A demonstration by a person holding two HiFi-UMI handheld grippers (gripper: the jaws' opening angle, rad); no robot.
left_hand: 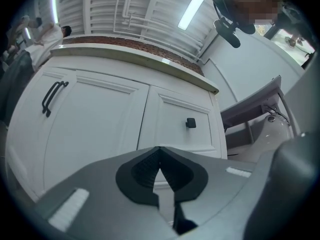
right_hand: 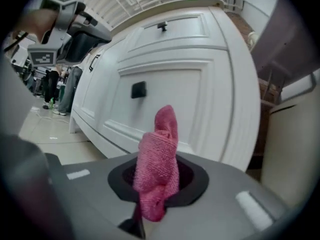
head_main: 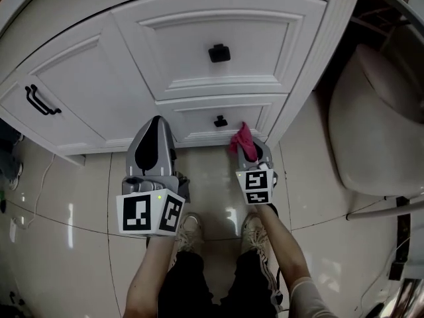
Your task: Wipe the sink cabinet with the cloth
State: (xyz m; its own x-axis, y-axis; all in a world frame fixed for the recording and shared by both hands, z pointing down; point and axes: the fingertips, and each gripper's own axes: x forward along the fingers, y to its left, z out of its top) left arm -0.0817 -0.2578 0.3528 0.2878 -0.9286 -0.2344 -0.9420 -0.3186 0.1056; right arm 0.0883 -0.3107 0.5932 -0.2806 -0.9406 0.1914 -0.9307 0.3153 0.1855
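The white sink cabinet [head_main: 199, 52] fills the top of the head view, with a door at the left and two drawers with black knobs. My right gripper [head_main: 246, 148] is shut on a pink cloth [head_main: 242, 140], which sticks up from its jaws close to the lower drawer [head_main: 218, 121]. In the right gripper view the pink cloth [right_hand: 159, 171] stands bunched before the cabinet [right_hand: 200, 79], a little apart from it. My left gripper [head_main: 158, 121] is shut and holds nothing; its closed tips [left_hand: 160, 165] point at the cabinet [left_hand: 100, 129].
A black bar handle [head_main: 40, 101] is on the left door. A white toilet [head_main: 374, 124] stands at the right. My shoes [head_main: 222, 234] rest on the glossy tiled floor [head_main: 59, 224]. A cable [head_main: 33, 191] trails at the left.
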